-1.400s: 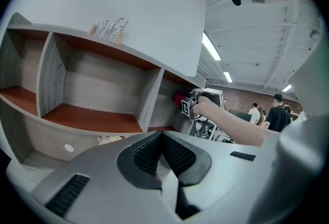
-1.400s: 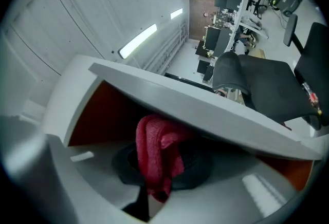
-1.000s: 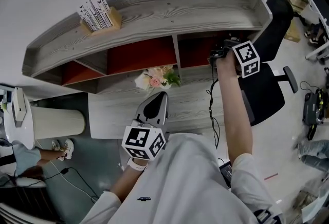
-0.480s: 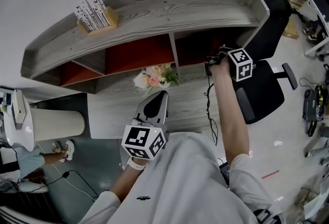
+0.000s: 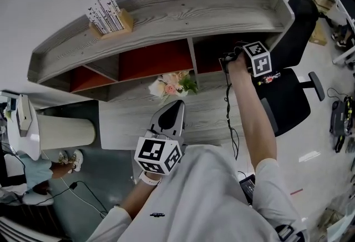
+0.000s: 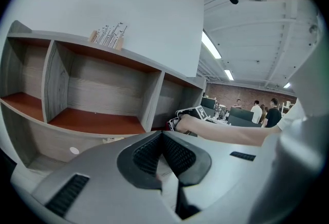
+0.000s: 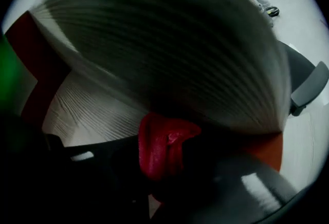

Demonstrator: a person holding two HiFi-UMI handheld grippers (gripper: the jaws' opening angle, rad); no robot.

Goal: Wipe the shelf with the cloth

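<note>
Cloth (image 7: pixel 162 148), red and soft, is bunched into a thick fold and clamped in my right gripper's (image 5: pixel 233 60) jaws, low centre of the right gripper view, inside the rightmost compartment of the shelf (image 5: pixel 166 10). Risk as I judge it: so little cloth sticks out that hard jaw tips may scrape the smooth red compartment floor, or the grey wood's coarse grain may drag the fold loose. Curved, lipped shelf top carries a block of cards (image 5: pixel 107 12) upper left. Soft flowers (image 5: pixel 171 86) on the table (image 5: pixel 205 119) sit near my forearm; a wide sweep could knock them. My left gripper (image 5: pixel 168 117), jaws together and empty, hovers lower centre.
</note>
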